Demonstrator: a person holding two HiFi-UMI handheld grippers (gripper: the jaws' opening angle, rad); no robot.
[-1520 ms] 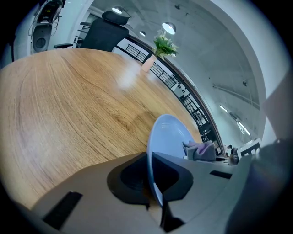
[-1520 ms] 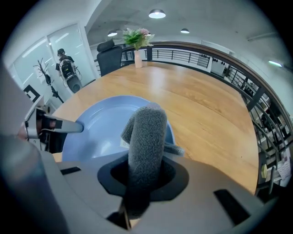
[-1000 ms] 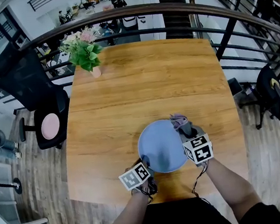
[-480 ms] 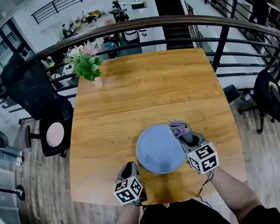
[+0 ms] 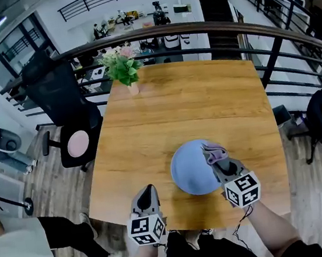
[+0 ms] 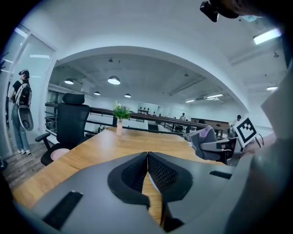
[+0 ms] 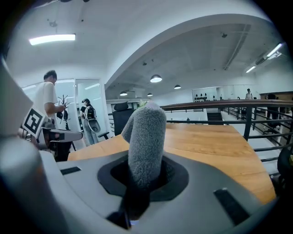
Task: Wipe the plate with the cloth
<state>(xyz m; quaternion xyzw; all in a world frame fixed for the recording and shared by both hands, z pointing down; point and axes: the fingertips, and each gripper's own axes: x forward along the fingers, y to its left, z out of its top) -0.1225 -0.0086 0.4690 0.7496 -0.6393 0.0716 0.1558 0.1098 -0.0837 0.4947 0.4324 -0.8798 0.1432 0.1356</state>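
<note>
A round blue plate (image 5: 193,170) lies on the wooden table (image 5: 176,108) near its front edge. My right gripper (image 5: 218,163) is shut on a grey and lilac cloth (image 5: 213,152), which hangs over the plate's right rim; in the right gripper view the cloth (image 7: 146,135) stands up from between the jaws. My left gripper (image 5: 149,189) hovers left of the plate, apart from it. In the left gripper view (image 6: 147,157) its jaws are closing and meet, with nothing between them.
A pink vase of flowers (image 5: 125,70) stands at the table's far left corner. A dark railing (image 5: 206,28) runs behind the table. A black chair with a pink seat (image 5: 76,143) and a standing person (image 5: 22,234) are to the left.
My left gripper has come away from the plate's near left edge and risen, moving left. My right gripper has lifted with the cloth, which now lies over the plate's right rim.
</note>
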